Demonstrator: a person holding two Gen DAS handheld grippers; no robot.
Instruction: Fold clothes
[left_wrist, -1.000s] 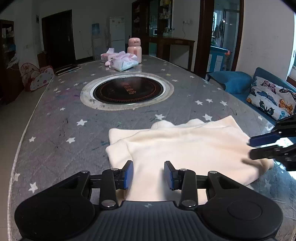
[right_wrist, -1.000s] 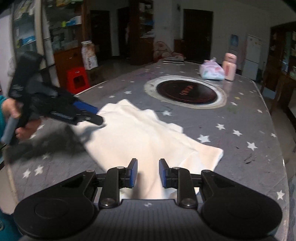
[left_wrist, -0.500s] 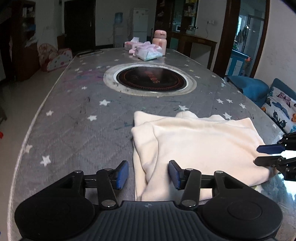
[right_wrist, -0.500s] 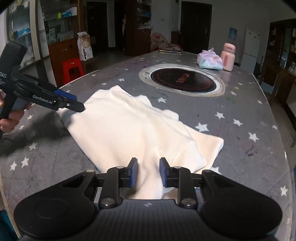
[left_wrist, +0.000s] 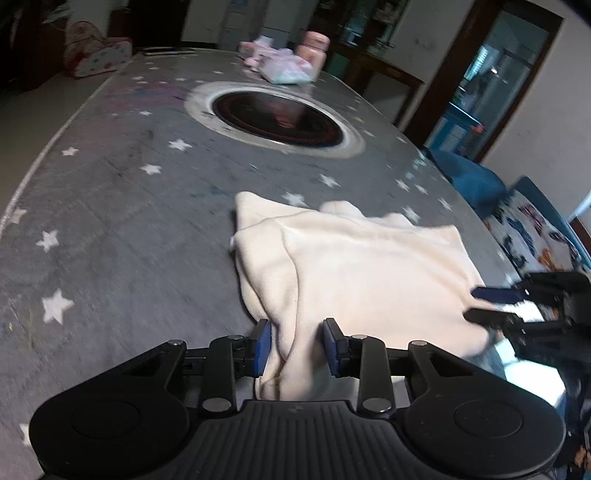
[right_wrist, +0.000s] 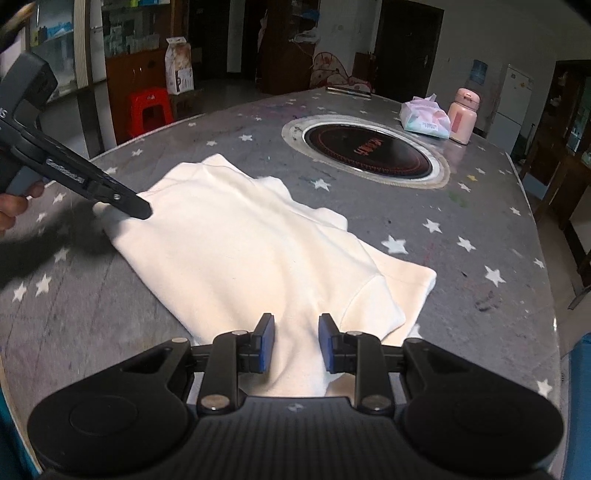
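A cream garment (left_wrist: 369, 273) lies partly folded on the grey star-print table (left_wrist: 110, 206); it also shows in the right wrist view (right_wrist: 240, 254). My left gripper (left_wrist: 297, 347) is open, its blue pads on either side of the garment's near corner. My right gripper (right_wrist: 296, 341) is open, straddling the garment's other end. In the left wrist view the right gripper (left_wrist: 491, 302) sits at the garment's right edge. In the right wrist view the left gripper (right_wrist: 140, 210) rests at the far left corner.
A round black cooktop (right_wrist: 365, 151) is set into the table's middle. Beyond it are a tissue pack (right_wrist: 424, 120) and a pink bottle (right_wrist: 463, 116). A blue sofa with a butterfly cushion (left_wrist: 535, 236) stands beside the table. A red stool (right_wrist: 149, 110) stands on the floor.
The left gripper has moved forward and lower, so its pads now flank the garment's corner. The right gripper has opened wider around its end. The garment lies as before.
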